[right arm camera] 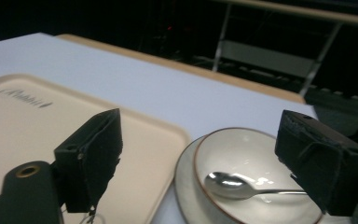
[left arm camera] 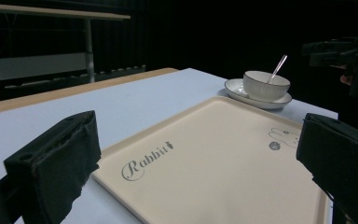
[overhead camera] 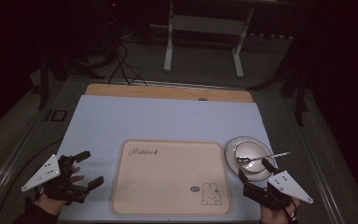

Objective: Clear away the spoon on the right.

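Observation:
A beige tray point(overhead camera: 168, 186) printed with "Rabbit" and a small rabbit drawing lies at the table's front middle. To its right a white bowl point(overhead camera: 251, 154) stands on a saucer point(overhead camera: 230, 148), and a metal spoon point(overhead camera: 261, 158) rests in the bowl with its handle pointing right. My right gripper point(overhead camera: 255, 171) is open just in front of the bowl, nothing between its jaws. The right gripper view looks down into the bowl point(right arm camera: 242, 158) and onto the spoon point(right arm camera: 233, 184). My left gripper point(overhead camera: 87, 169) is open left of the tray, jaws wide apart over the tray's corner point(left arm camera: 121, 172).
A pale blue mat point(overhead camera: 135, 119) covers the table, with a wooden strip point(overhead camera: 168, 92) along the far edge. Beyond it stand a white metal frame point(overhead camera: 205, 28) and cables point(overhead camera: 126, 70) on the dark floor. Open mat lies behind the tray.

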{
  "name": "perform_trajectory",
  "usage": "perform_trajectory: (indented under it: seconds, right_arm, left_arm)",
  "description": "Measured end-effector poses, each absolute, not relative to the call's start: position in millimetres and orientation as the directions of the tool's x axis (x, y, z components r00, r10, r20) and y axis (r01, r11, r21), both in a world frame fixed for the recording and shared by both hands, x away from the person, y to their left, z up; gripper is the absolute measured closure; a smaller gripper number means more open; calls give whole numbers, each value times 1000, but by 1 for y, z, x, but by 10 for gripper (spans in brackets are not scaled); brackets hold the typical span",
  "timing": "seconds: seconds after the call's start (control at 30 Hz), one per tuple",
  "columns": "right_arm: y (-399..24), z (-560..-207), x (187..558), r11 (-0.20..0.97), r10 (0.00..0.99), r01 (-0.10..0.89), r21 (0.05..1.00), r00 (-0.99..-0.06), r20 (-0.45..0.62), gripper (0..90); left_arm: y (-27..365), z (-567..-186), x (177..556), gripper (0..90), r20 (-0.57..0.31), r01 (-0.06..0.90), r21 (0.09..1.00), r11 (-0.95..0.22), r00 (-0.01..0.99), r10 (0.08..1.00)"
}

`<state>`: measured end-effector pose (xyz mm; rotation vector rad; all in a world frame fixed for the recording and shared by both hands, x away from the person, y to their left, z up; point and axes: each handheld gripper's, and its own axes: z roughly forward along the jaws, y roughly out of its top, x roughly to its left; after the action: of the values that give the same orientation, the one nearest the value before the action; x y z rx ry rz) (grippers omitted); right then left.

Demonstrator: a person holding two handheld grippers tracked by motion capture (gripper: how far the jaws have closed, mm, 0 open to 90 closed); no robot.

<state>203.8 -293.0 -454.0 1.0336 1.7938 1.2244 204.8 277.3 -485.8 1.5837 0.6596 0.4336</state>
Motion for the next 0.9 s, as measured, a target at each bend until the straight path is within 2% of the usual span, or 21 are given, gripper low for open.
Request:
perform_trajectory:
  seconds: [0.07, 0.27, 0.67, 0.9]
  right_arm:
    - [-289, -456, 204, 252, 896, 241, 937, -423, -132, 171]
    - [-285, -449, 199, 262, 888, 217, 940, -437, -146, 175]
    - [-272, -420, 199, 292, 839, 216, 932, -525, -142, 96]
    - [-277, -400, 204, 269, 845, 186, 945, -517, -138, 91]
  left_arm:
    - [277, -486, 205, 0, -102, 158, 987, -31, 761, 640]
    - [277, -485, 204, 0, -98, 154, 988, -32, 765, 637]
    - [277, -485, 204, 0, -100, 149, 989, -25, 769, 631]
    - [277, -485, 204, 0, -105, 151, 988, -20, 770, 629]
